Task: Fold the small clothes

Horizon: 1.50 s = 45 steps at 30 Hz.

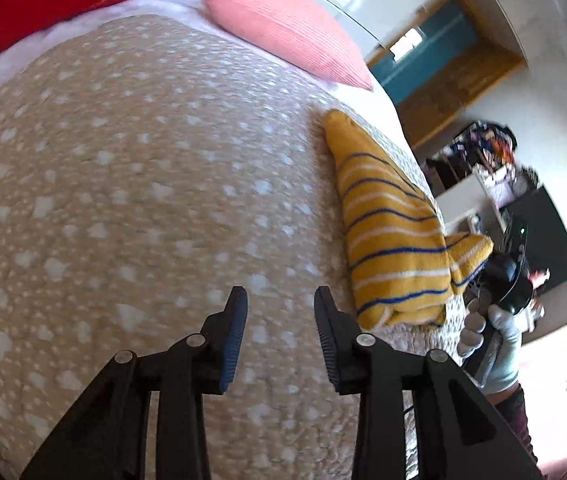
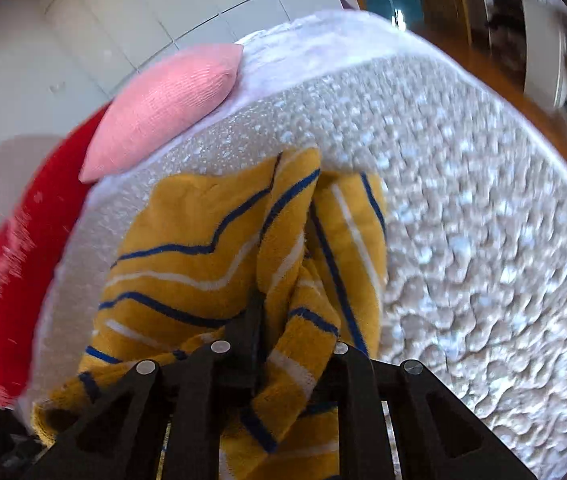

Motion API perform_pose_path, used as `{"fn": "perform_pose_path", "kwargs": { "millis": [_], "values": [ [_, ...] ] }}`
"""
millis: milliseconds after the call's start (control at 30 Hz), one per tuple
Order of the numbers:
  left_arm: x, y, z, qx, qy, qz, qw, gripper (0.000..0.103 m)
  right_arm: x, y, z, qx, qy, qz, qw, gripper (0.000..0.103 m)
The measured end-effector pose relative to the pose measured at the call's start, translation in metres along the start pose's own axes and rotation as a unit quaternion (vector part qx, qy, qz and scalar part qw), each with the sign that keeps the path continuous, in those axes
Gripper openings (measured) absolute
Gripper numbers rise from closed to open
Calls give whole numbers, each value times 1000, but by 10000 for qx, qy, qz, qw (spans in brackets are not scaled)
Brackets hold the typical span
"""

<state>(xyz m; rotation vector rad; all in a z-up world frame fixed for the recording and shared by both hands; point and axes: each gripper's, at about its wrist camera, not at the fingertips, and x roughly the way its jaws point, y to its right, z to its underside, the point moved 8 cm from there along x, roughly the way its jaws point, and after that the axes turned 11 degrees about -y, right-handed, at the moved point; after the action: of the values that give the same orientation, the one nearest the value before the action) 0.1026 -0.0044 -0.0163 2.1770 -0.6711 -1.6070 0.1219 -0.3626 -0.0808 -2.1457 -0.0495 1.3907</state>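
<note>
1. Left wrist view: the left gripper (image 1: 280, 300) stands spread and empty above the spotted bed cover (image 1: 123, 200). The yellow striped garment (image 1: 391, 236) lies folded at the bed's right edge, near a gloved hand (image 1: 491, 344).
2. Right wrist view: the right gripper (image 2: 279, 320) pinches the garment's bunched cloth (image 2: 203, 224) on the bed, below the pink pillow (image 2: 171, 104).

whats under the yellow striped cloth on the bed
The spotted bedspread lies under the yellow striped cloth. Whatever sits beneath its folds is covered. The right claw grips one bunched edge.
</note>
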Motion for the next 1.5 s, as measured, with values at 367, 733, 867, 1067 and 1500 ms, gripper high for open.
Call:
{"fn": "perform_pose_path", "kwargs": {
  "millis": [367,733,867,1067,1500],
  "values": [
    [10,31,9,43,-211,-375,9991,37,-95,-59,-1,-964,1055,-300,9893,44],
    [15,69,-11,364,-125,-540,9978,52,8,-7,54,-1101,-343,377,9926,5],
    [43,65,-41,338,-326,-340,9983,54,-10,-13,47,-1137,-273,26,9931,17],
    [85,63,-80,481,-543,191,9972,71,-30,6,-21,-523,507,-325,9968,85],
    [76,110,-95,1028,-720,489,9909,39,33,-56,-65,-82,50,-1843,9828,39]
  ]
}}
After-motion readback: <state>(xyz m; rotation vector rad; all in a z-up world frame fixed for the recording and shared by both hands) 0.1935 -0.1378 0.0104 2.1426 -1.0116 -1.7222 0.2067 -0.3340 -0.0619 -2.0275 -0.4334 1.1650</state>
